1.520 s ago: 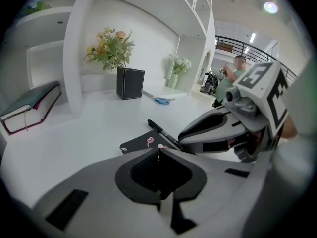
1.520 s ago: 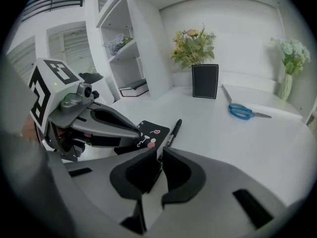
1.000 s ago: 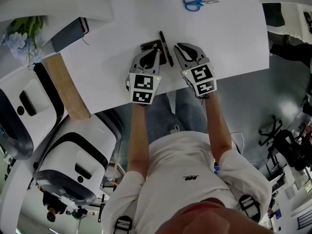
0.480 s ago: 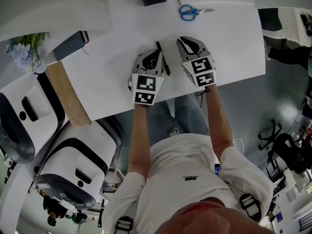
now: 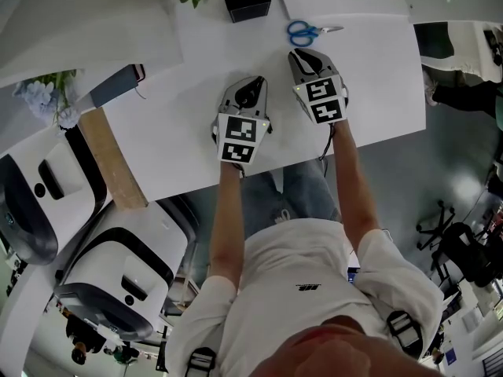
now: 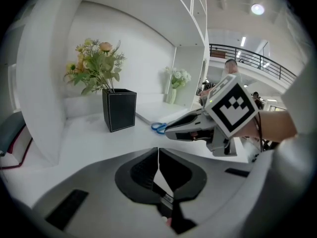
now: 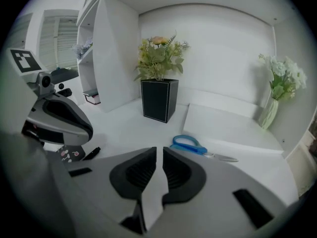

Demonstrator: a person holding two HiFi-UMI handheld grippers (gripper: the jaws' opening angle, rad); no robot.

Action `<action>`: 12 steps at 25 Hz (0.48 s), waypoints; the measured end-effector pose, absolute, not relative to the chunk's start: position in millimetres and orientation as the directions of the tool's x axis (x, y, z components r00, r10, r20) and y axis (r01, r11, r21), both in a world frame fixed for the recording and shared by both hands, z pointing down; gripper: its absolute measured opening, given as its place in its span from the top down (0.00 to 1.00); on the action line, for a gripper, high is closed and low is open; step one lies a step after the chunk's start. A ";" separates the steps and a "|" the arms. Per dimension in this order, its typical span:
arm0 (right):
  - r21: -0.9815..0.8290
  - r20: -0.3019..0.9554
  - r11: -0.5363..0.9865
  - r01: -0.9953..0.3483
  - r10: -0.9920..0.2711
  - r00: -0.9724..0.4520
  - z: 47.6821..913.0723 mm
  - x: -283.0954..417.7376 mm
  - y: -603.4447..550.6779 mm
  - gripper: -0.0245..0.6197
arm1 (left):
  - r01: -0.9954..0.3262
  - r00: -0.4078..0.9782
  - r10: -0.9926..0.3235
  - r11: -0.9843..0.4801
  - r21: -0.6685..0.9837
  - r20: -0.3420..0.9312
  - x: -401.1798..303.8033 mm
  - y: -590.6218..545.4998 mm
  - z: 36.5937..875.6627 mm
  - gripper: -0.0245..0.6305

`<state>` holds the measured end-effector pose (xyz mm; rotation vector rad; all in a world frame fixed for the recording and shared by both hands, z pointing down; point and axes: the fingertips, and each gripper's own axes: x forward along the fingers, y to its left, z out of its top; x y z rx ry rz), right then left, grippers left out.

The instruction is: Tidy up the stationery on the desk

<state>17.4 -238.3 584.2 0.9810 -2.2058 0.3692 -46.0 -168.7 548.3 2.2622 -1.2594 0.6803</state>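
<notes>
The left tongs (image 5: 253, 83) are sitting closed and empty mid-desk (image 5: 173, 116). Only the right gripper view is showing a black pen tip (image 7: 91, 153) poking out beneath them. The right tongs (image 5: 303, 56), also pressed together on nothing, are sitting just below the blue scissors (image 5: 310, 31), which are lying crosswise at upper centre, blades pointing right.

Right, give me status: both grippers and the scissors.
Left gripper shut, empty. Right gripper shut, empty. Blue-handled metal scissors flat on white desk, just ahead of right fingers. Nothing in between.
</notes>
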 end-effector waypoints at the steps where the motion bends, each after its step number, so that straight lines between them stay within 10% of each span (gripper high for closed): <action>1: 0.027 0.693 0.673 -0.739 -0.546 -0.472 586.4 18.2 -242.4 0.92 | -0.867 0.458 -0.640 -0.475 0.151 0.617 -45.0 -170.4 548.5 0.96; 12: 0.070 0.727 0.694 -0.716 -0.527 -0.439 606.4 16.9 -261.7 0.87 | -0.873 0.452 -0.643 -0.462 0.158 0.618 -42.2 -169.4 547.4 0.96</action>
